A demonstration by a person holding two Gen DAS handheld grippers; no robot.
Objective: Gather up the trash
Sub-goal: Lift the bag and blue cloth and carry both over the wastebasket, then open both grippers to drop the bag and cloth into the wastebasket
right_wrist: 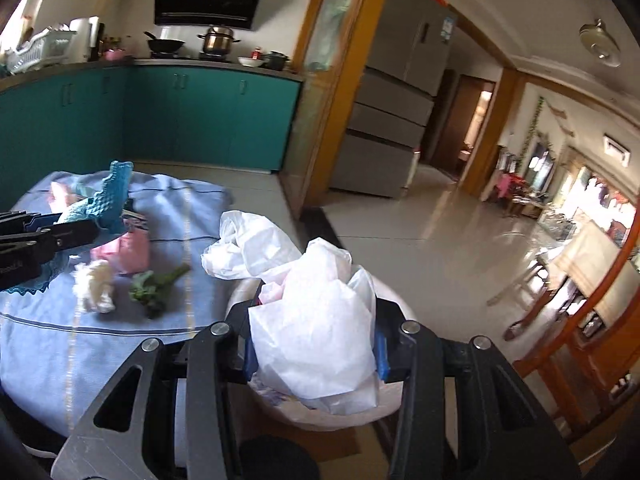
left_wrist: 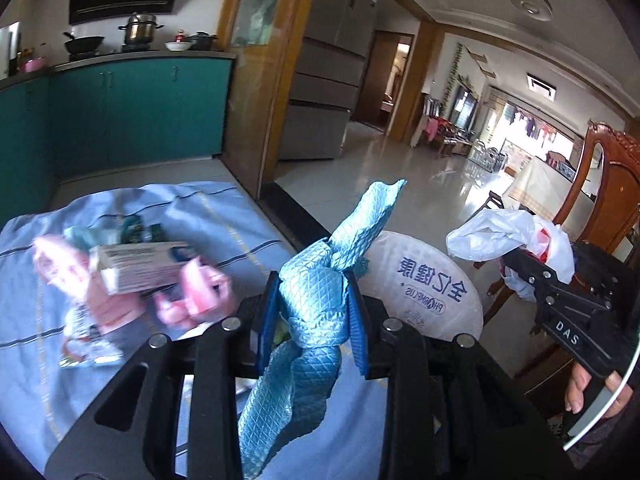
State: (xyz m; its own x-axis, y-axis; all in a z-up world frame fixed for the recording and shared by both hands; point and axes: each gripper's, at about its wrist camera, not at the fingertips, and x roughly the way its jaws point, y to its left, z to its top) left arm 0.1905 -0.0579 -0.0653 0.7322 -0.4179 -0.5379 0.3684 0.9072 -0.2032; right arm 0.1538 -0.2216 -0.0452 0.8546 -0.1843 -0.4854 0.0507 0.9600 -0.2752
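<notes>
My left gripper [left_wrist: 314,304] is shut on a light blue quilted cloth [left_wrist: 308,280] and holds it above the table; it also shows at the left of the right wrist view [right_wrist: 100,204]. My right gripper [right_wrist: 314,354] is shut on a white plastic bag [right_wrist: 316,320], seen from the left wrist view [left_wrist: 496,236] too. On the blue striped tablecloth [left_wrist: 224,216] lie a small white box [left_wrist: 140,266], pink wrappers [left_wrist: 192,300], a crumpled tissue [right_wrist: 94,284] and a green vegetable scrap [right_wrist: 156,284].
A round white fan with printed writing [left_wrist: 424,284] lies at the table's right edge. A wooden chair [left_wrist: 600,184] stands to the right. Teal kitchen cabinets [right_wrist: 180,116], a grey fridge [right_wrist: 396,92] and open tiled floor [right_wrist: 440,248] lie beyond.
</notes>
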